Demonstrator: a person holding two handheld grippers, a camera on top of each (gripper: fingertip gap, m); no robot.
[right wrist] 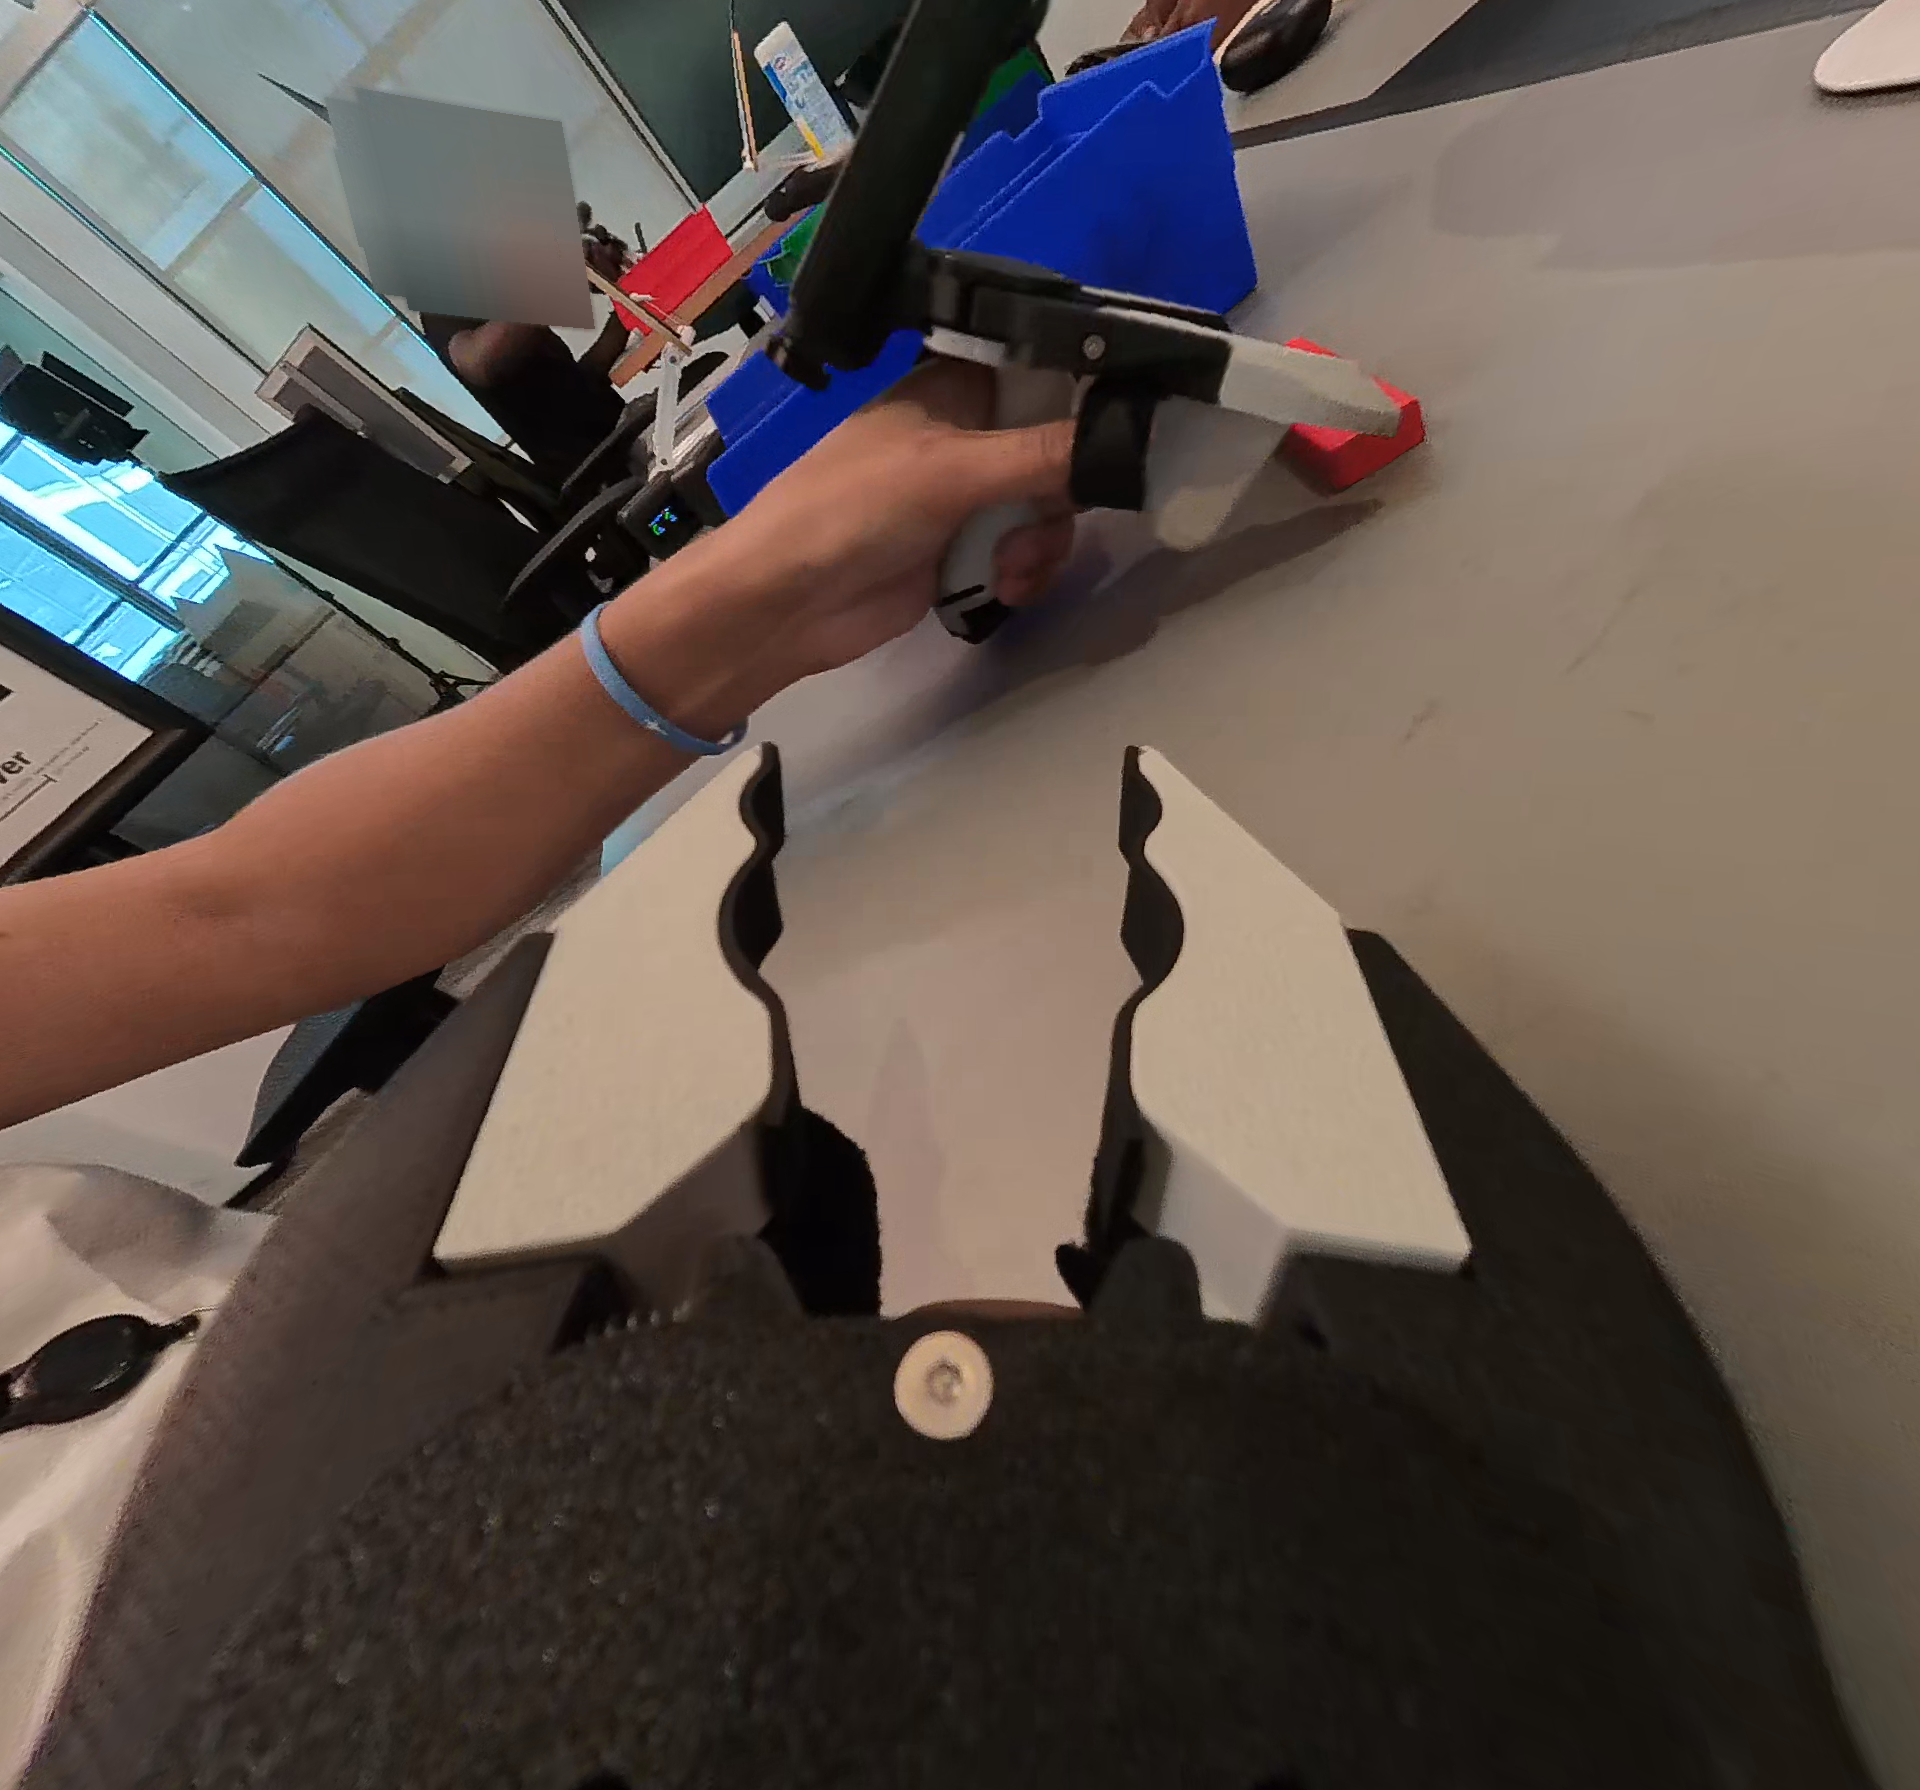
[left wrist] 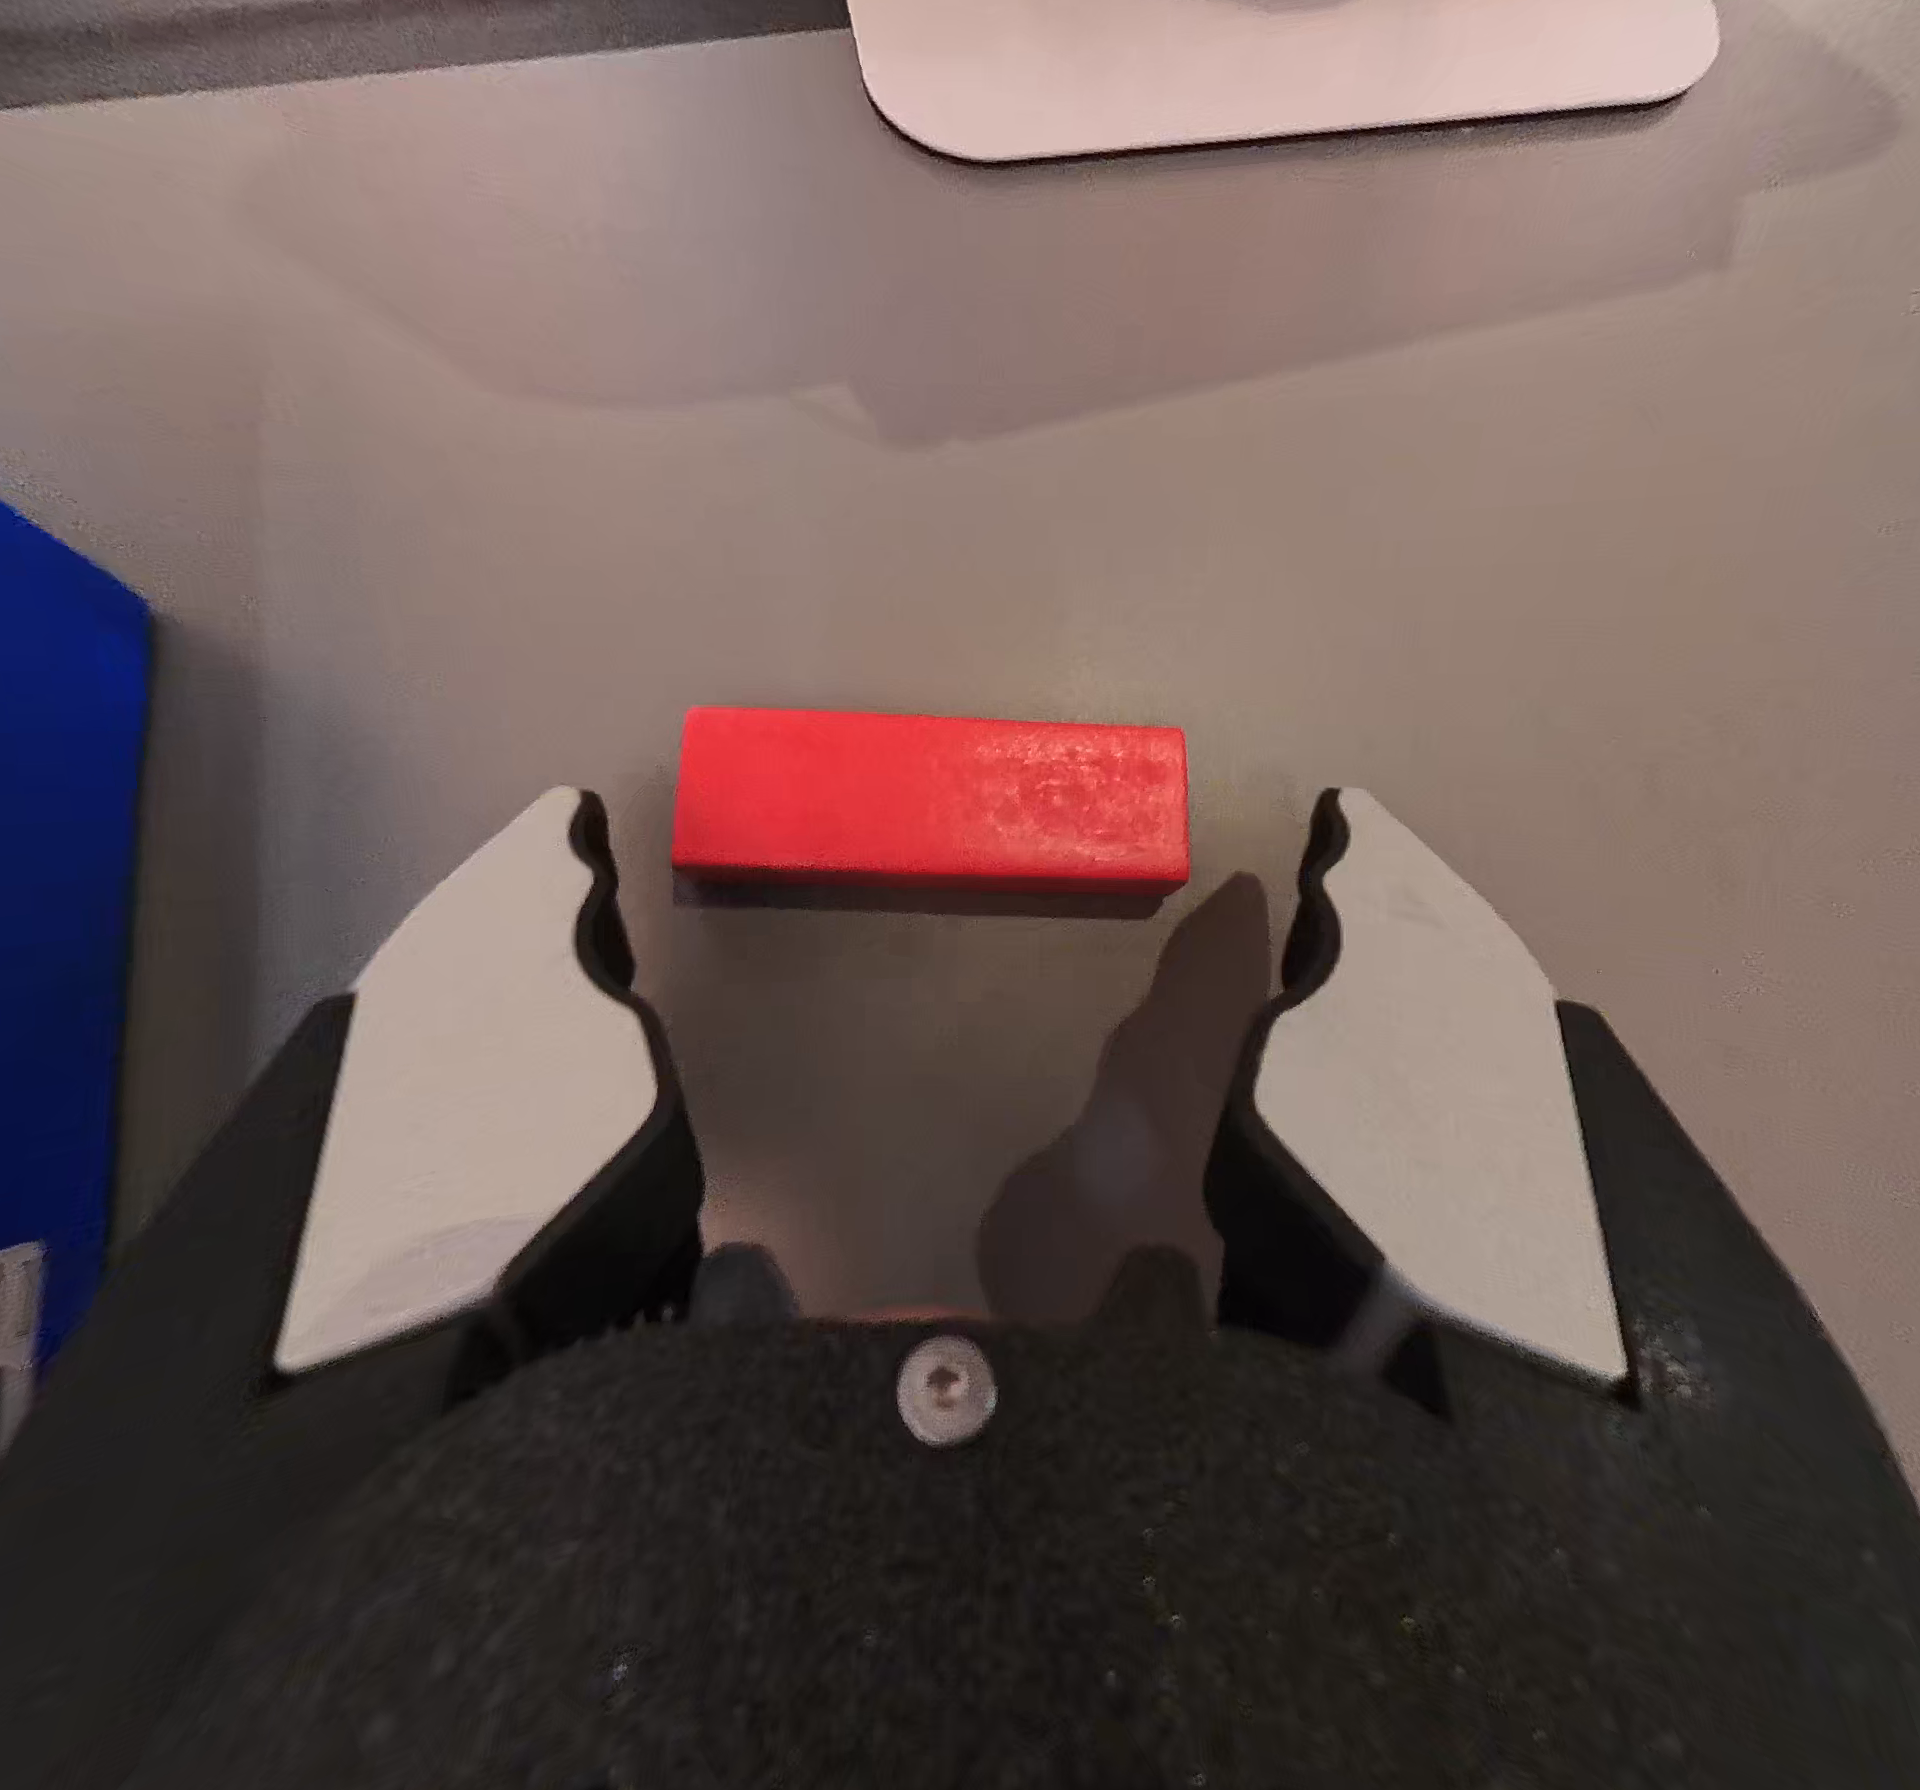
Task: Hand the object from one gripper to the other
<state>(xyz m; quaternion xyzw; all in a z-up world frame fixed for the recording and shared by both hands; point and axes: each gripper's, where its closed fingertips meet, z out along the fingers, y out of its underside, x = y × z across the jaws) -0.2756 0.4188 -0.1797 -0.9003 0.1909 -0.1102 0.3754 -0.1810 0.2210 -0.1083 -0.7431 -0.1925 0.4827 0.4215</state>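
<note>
Jaws spread wide, the left gripper (left wrist: 956, 841) hangs low over a red block (left wrist: 930, 795) lying flat on the grey table (left wrist: 1455, 545), the block just ahead of its fingertips and untouched. The right gripper (right wrist: 948, 784) waits well apart, jaws parted and empty. Blue bins (right wrist: 1122, 171) stand just behind the block, beside the person's left hand (right wrist: 883, 535).

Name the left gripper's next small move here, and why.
Probably ease forward and down until the fingers straddle the red block, then close. The left gripper is open, the block lies flat on the table just beyond its fingertips, and the right gripper waits open, empty.
</note>
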